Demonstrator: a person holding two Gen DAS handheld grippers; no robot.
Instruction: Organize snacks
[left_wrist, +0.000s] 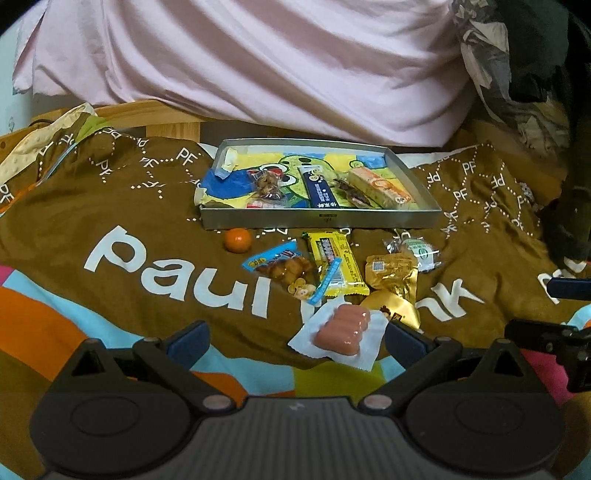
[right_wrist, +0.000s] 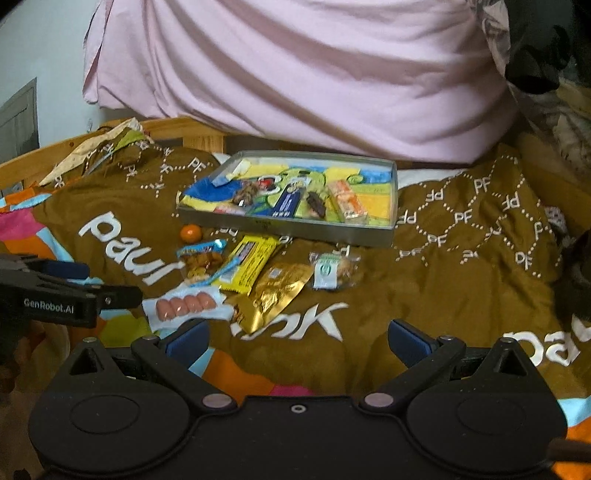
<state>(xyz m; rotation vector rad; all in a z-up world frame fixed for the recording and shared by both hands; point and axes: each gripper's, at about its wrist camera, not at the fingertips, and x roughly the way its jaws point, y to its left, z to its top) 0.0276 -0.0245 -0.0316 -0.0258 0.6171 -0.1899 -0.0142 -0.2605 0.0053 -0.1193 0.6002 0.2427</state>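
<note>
Pink sausage pack (left_wrist: 341, 332) lies nearest the wide-spread left hand-held gripper (left_wrist: 295, 341), likely next for the tin tray (left_wrist: 321, 218); the right hand-held gripper (right_wrist: 298, 341) gapes empty.

The tray (left_wrist: 321, 218) is dull grey metal with a printed paper liner. In front of it, on the soft matt brown blanket (left_wrist: 110, 206), lie a glossy gold foil pouch (left_wrist: 393, 275), a shiny yellow plastic wrapper (left_wrist: 338, 264) and glossy pink sausages (left_wrist: 341, 330) sealed in clear plastic. Behind the tray, bare wood (left_wrist: 173, 127) and matt pink cloth (left_wrist: 258, 62).
</note>
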